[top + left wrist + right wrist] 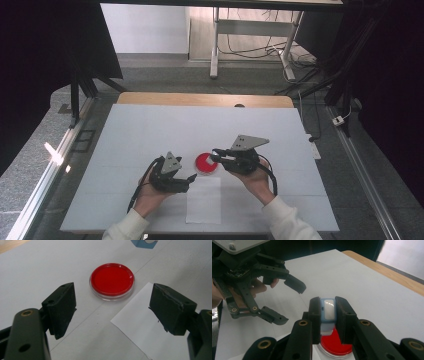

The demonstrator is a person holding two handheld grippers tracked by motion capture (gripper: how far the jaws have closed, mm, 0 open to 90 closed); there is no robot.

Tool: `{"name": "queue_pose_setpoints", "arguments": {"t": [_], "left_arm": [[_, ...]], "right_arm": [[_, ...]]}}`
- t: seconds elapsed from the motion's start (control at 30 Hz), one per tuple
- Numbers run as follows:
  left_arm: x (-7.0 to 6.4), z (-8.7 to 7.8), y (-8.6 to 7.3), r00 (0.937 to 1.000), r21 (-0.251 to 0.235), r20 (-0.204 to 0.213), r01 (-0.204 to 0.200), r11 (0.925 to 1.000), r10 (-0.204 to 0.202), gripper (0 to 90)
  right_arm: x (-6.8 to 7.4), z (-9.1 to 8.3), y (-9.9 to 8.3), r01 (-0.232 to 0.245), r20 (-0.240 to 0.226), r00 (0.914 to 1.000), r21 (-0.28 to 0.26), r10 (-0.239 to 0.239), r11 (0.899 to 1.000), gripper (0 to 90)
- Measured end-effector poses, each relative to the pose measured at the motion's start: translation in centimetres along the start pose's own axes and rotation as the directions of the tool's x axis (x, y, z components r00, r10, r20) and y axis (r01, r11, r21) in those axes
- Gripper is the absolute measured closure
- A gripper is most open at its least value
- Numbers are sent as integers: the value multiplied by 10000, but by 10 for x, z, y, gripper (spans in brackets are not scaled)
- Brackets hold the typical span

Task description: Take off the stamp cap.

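Right gripper [328,322], low centre of its own view, is clamped tight on a small light-blue block [327,310] with a whitish face, holding it directly above the red dish [335,343] at the bottom edge. In the high view that dish [206,163] sits mid-frame on the white surface [150,130], with the right gripper [216,155] poised at its right rim. The left gripper [112,307] has its jaws spread wide and holds nothing, aimed at the dish [112,280] in the upper centre of its view, a white paper sheet [150,332] lying lower right. The block looks light and rigid, smooth plastic by the sheen, so likely a bit slippery; squeezing the flat blue sides, as here, seems the safest hold. The shallow clear-rimmed dish looks light too, easily nudged. No brand, label or writing can be read anywhere.
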State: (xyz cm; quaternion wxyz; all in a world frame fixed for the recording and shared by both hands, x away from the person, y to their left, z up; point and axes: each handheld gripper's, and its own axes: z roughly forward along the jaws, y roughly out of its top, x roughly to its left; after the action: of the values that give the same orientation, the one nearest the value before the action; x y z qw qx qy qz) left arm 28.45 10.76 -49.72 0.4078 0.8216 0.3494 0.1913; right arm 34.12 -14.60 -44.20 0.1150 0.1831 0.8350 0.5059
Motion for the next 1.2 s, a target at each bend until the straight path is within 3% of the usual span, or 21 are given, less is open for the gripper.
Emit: {"name": "queue_pose_setpoints", "arguments": {"t": [1.2], "left_arm": [[-16, 22, 24, 9996, -69, 236, -147, 9999, 148, 220]], "right_arm": [[3, 5, -1, -322, 32, 9995, -241, 323, 9992, 753]]}}
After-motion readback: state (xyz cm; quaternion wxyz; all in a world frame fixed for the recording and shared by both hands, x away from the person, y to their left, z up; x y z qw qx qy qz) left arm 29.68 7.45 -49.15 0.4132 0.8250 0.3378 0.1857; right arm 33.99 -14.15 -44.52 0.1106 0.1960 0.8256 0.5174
